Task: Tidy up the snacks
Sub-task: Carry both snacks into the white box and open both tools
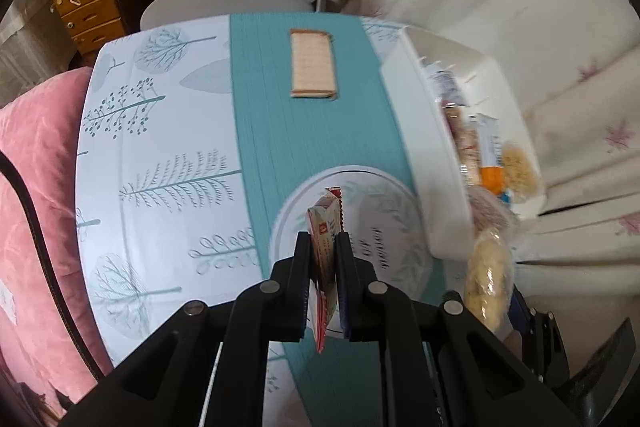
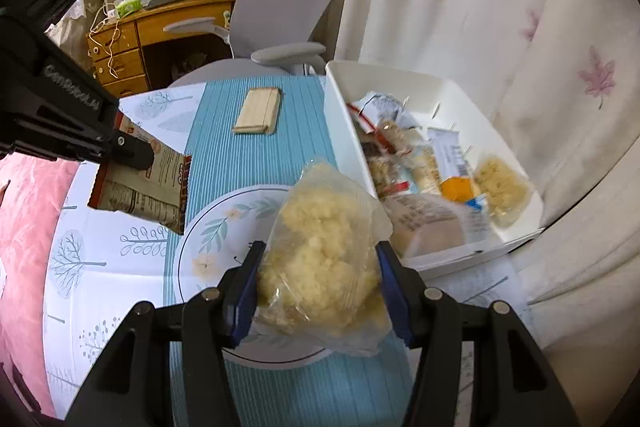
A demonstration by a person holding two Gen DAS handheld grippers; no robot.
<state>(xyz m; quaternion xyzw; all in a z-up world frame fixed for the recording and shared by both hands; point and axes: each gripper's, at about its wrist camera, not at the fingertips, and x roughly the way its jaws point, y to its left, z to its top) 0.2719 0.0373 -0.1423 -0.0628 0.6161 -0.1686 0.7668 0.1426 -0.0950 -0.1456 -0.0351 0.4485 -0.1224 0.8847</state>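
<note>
We see the left claw [image 1: 324, 247] clenched tight on a flat red-and-white snack packet [image 1: 326, 227], held edge-on between its pads above the table [image 1: 160, 131]; in the right wrist view the same packet [image 2: 148, 183] hangs from that claw [image 2: 132, 153] over the table's left side, its printed back toward us. The right claw [image 2: 318, 263] grasps a clear bag of pale yellow crumbly snack [image 2: 324, 251], its blue pads pressing both sides of the bag, which bulges up between them. Below both claws a round plate [image 2: 208, 227] with a leaf pattern sits on the teal runner [image 2: 224, 131] that crosses the middle of the table. Farther along the runner, toward the far edge of the table, lies a tan wafer-like pack [image 2: 258, 111], flat and apart from the plate. At the right edge of the table stands a white bin [image 2: 340, 115], filled with assorted wrapped snacks [image 2: 420, 167], among them another clear bag of the yellow kind in its near right corner. A grey office chair [image 2: 288, 7] stands beyond the table's far edge, and a curtain [image 2: 520, 27] hangs just beside the bin.
</note>
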